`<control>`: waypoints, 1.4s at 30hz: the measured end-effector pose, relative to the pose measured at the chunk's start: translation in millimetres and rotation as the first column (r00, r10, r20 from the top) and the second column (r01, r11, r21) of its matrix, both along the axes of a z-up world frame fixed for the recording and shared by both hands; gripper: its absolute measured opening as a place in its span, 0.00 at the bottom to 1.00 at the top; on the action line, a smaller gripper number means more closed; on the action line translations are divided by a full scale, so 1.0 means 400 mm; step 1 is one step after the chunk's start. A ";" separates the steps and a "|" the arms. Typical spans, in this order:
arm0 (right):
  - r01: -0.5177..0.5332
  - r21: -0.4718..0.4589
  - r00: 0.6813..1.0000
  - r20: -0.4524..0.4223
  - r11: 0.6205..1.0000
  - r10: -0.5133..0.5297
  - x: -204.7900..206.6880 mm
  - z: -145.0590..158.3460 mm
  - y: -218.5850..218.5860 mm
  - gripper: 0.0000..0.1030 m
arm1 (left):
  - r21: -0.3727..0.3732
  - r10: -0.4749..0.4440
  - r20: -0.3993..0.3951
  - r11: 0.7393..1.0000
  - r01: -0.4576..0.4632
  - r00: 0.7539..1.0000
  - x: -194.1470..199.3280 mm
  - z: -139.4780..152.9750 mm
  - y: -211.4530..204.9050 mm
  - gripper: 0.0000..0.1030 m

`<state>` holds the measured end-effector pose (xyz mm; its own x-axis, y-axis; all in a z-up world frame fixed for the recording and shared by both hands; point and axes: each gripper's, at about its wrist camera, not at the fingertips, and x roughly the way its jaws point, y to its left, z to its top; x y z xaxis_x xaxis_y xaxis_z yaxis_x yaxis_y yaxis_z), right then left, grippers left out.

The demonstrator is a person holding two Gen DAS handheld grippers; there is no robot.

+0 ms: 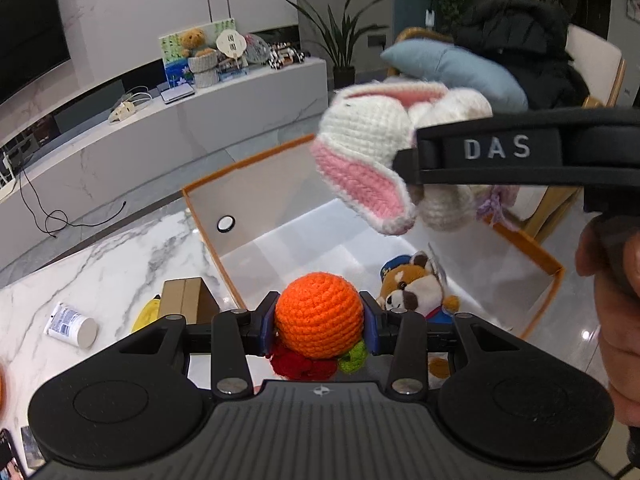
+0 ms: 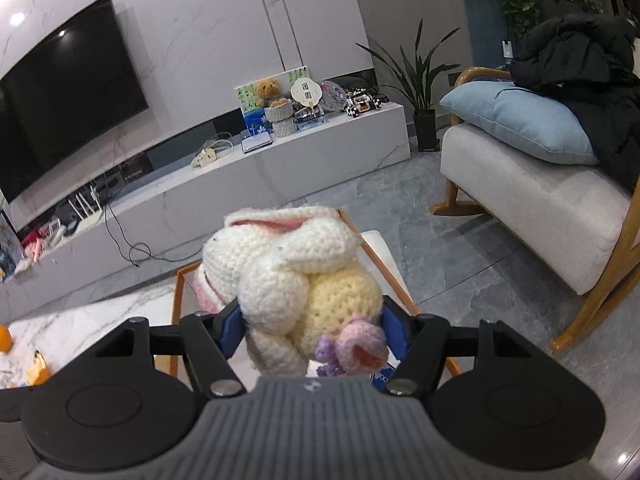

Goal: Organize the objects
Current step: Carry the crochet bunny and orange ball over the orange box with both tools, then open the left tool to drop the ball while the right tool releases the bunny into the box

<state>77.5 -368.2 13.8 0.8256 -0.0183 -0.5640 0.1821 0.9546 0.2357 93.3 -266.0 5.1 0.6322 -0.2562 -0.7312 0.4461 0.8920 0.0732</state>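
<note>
My left gripper (image 1: 319, 322) is shut on an orange crocheted toy (image 1: 318, 314) with red and green parts below, held over the near edge of the orange-rimmed box (image 1: 208, 236). A raccoon plush (image 1: 416, 292) lies inside that box. My right gripper (image 2: 316, 322) is shut on a white crocheted bunny (image 2: 288, 276) with pink-lined ears and a pale yellow body. In the left wrist view the bunny (image 1: 368, 152) hangs above the box, with the right gripper's black finger (image 1: 500, 152) reaching in from the right, held by a hand (image 1: 616, 304).
On the marble table (image 1: 100, 264) left of the box lie a cardboard box (image 1: 188, 300), a banana (image 1: 146, 312) and a white bottle (image 1: 72, 324). Beyond stand a TV bench (image 2: 280, 160), an armchair (image 2: 540, 200) with a blue cushion, and a potted plant (image 2: 420, 80).
</note>
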 end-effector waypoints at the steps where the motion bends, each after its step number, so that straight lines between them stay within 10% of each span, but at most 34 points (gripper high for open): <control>1: -0.005 -0.011 1.000 -0.006 1.000 0.005 0.007 -0.005 0.004 0.67 | 0.017 -0.001 -0.001 1.000 0.001 1.000 0.005 -0.008 -0.007 0.46; 30: -0.154 -0.046 0.955 -0.263 0.987 0.137 0.156 -0.166 0.029 0.68 | 0.178 -0.092 -0.054 0.979 0.100 0.994 0.075 -0.119 -0.091 0.47; 42: -0.143 -0.007 0.940 -0.313 0.990 0.133 0.166 -0.195 0.012 0.71 | 0.155 -0.108 -0.057 0.981 0.116 0.993 0.077 -0.127 -0.099 0.68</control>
